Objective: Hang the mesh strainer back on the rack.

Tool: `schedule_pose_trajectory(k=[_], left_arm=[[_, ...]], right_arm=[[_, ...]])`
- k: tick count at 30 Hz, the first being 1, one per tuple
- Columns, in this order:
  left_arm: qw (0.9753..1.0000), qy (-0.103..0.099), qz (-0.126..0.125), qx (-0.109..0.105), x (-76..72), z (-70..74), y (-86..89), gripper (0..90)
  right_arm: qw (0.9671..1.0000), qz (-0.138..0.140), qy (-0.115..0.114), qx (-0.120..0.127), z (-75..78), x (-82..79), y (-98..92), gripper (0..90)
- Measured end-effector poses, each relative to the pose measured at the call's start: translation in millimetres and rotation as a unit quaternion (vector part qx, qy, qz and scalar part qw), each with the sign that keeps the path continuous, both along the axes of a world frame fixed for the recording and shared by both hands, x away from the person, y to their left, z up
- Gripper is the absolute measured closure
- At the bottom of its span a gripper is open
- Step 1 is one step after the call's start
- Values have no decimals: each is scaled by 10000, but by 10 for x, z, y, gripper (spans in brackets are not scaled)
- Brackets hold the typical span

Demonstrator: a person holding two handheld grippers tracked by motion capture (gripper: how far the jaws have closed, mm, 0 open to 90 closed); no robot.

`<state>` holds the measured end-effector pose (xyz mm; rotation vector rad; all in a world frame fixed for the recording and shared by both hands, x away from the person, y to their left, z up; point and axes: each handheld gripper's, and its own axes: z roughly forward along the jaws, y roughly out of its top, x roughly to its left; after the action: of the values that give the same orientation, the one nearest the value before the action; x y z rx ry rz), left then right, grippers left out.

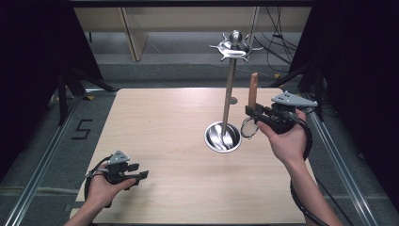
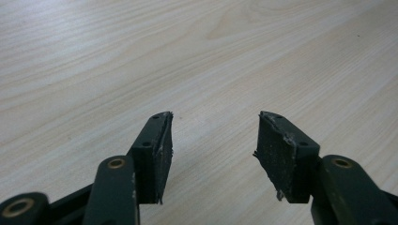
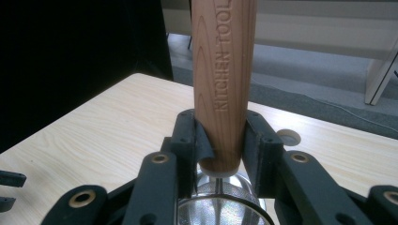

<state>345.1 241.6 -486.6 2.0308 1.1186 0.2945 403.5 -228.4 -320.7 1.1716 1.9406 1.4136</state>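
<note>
A pale wooden table (image 1: 179, 141) is standing on a grey floor (image 1: 188, 52), and light is falling evenly across its top. Black curtains (image 1: 28, 70) are hanging at both sides, darkening the room's edges. Metal rails (image 1: 42, 165) are running along the floor beside the table, with a "5" (image 1: 81, 129) marked at the left. A light wooden panel (image 1: 134, 33) is leaning at the back, and cables (image 1: 277, 42) are trailing across the floor.

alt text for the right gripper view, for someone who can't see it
The right gripper clamps its two black jaws around a wooden handle stamped KITCHEN TOOL, which stands upright. Just below the jaws a metal mesh strainer head shows, and the light wooden table lies beyond.
</note>
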Motion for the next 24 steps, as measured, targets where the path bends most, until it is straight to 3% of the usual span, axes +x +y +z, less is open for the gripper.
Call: schedule_pose_trajectory(k=[2,5,13,16,20,21,23,24], left_arm=[[10000,-12,-7,-4,0,5,1,449],[10000,-35,17,-54,-5,7,-7,449],[10000,-51,9,-27,-5,11,7,449],[9999,-58,78,-32,-9,7,-10,449],[10000,-53,-11,-18,-4,10,-11,448],[10000,-48,-7,-26,-3,11,-10,448],[10000,-44,13,-36,-4,11,-6,448],[10000,-56,53,2,-9,13,-7,448]], right_arm=[[9999,67,-11,-87,15,8,-9,691],[10000,24,78,-21,37,-6,6,691],[9999,89,-37,-28,24,19,13,691],[10000,99,10,-2,33,16,25,691],[10000,49,26,33,59,7,40,691],[9999,39,-124,-4,71,20,29,691],[9999,65,-123,-23,79,22,23,691],[10000,6,-9,42,91,6,34,691]])
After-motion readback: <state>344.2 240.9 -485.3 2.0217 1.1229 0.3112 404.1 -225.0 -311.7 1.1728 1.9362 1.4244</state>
